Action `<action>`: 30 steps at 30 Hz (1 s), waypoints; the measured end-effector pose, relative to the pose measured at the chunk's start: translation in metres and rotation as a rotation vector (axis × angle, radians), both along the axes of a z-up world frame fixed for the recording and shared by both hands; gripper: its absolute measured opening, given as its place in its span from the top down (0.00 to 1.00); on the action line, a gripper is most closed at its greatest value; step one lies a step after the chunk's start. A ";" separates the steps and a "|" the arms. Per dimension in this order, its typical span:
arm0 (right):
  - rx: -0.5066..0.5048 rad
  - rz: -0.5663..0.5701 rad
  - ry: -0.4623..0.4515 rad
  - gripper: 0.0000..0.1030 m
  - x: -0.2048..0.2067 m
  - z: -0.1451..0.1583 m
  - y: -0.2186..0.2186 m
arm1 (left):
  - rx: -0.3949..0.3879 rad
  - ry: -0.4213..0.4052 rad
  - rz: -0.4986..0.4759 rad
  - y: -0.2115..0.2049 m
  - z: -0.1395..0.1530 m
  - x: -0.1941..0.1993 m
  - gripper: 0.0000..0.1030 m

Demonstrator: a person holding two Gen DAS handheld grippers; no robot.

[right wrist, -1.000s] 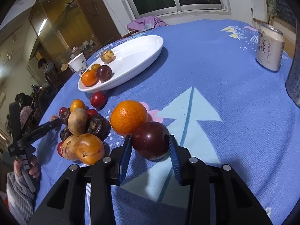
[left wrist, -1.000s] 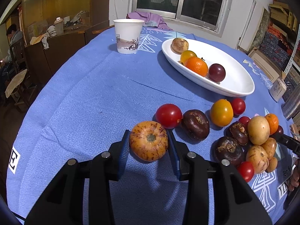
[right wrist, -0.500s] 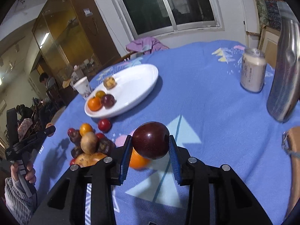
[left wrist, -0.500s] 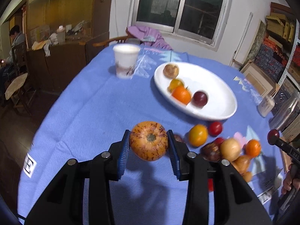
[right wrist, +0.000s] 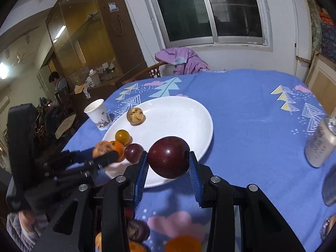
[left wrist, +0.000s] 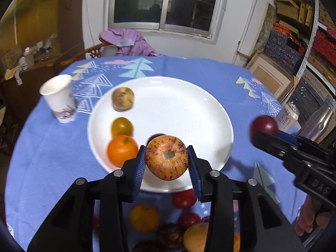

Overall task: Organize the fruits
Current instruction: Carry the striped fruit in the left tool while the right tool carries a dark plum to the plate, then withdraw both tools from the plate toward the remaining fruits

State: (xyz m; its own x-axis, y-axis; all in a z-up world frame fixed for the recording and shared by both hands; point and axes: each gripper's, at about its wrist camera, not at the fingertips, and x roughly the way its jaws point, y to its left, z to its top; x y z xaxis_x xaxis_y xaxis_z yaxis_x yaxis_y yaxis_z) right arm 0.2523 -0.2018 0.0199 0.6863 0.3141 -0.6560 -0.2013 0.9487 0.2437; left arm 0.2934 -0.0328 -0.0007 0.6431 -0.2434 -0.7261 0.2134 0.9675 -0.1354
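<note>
1. Dark plum (left wrist: 156,137) on the white plate (left wrist: 189,105): only its top rim shows in the left wrist view, the rest hidden behind the speckled fruit (left wrist: 167,157).
2. Loose fruit pile (left wrist: 168,226) at 6 o'clock: blurred, partly masked by the left claw (left wrist: 167,168), cut off by the bottom edge.
3. Paper cup (left wrist: 58,98) at 10 o'clock: smeared, print unreadable.
4. Right wrist view: fruit in the left claw (right wrist: 103,149) blurred, covering part of the orange (right wrist: 118,147).
5. Can (right wrist: 320,145) at 3 o'clock: blurred, label illegible.
6. Steel vessel (right wrist: 330,187): cut off by the right edge.
7. Hand and sleeve (right wrist: 21,229) at 8 o'clock: mostly out of frame.
</note>
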 end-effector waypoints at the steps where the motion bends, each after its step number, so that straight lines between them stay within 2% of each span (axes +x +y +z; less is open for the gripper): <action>1: 0.002 -0.003 0.011 0.62 0.007 -0.005 0.002 | -0.005 0.009 -0.003 -0.002 -0.007 0.005 0.63; 8: -0.012 0.021 0.074 0.61 0.044 -0.033 0.019 | -0.034 0.080 -0.010 0.003 -0.043 0.026 0.63; 10: 0.002 0.021 0.085 0.60 0.044 -0.038 0.019 | -0.029 0.079 -0.001 0.005 -0.046 0.027 0.54; 12: 0.002 0.007 0.067 0.60 0.041 -0.034 0.017 | -0.046 0.086 -0.010 0.006 -0.046 0.027 0.53; 15: 0.056 -0.015 -0.004 0.60 0.020 -0.002 0.003 | -0.049 0.054 0.012 0.014 -0.029 0.018 0.52; 16: 0.075 -0.010 -0.036 0.59 0.008 0.012 -0.003 | -0.043 0.027 0.027 0.020 -0.019 0.011 0.45; 17: 0.082 -0.006 -0.064 0.54 -0.004 0.023 -0.007 | -0.035 0.002 0.041 0.025 -0.010 0.003 0.39; 18: 0.080 -0.007 -0.098 0.49 -0.019 0.035 -0.013 | -0.020 -0.034 0.062 0.031 0.000 -0.007 0.29; 19: 0.072 -0.014 -0.129 0.36 -0.034 0.043 -0.017 | 0.005 -0.076 0.085 0.037 0.009 -0.020 0.22; 20: 0.055 -0.027 -0.165 0.30 -0.053 0.051 -0.022 | 0.027 -0.101 0.096 0.040 0.014 -0.030 0.20; 21: 0.037 -0.038 -0.195 0.29 -0.071 0.054 -0.027 | 0.060 -0.129 0.103 0.045 0.018 -0.045 0.17; 23: -0.011 -0.047 -0.224 0.29 -0.098 0.053 -0.033 | 0.114 -0.148 0.114 0.053 0.018 -0.070 0.14; 26: -0.054 -0.062 -0.218 0.27 -0.125 0.036 -0.041 | 0.162 -0.127 0.132 0.068 0.001 -0.098 0.13; 30: -0.013 -0.090 -0.165 0.27 -0.134 -0.001 -0.057 | 0.132 -0.074 0.206 0.096 -0.024 -0.104 0.13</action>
State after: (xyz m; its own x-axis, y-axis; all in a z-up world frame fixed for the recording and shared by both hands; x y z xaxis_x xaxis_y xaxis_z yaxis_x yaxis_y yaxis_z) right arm 0.1187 -0.2585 0.0191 0.8100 0.2383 -0.5358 -0.1512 0.9677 0.2017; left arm 0.1892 0.0635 -0.0247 0.7216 -0.0077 -0.6923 0.0145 0.9999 0.0040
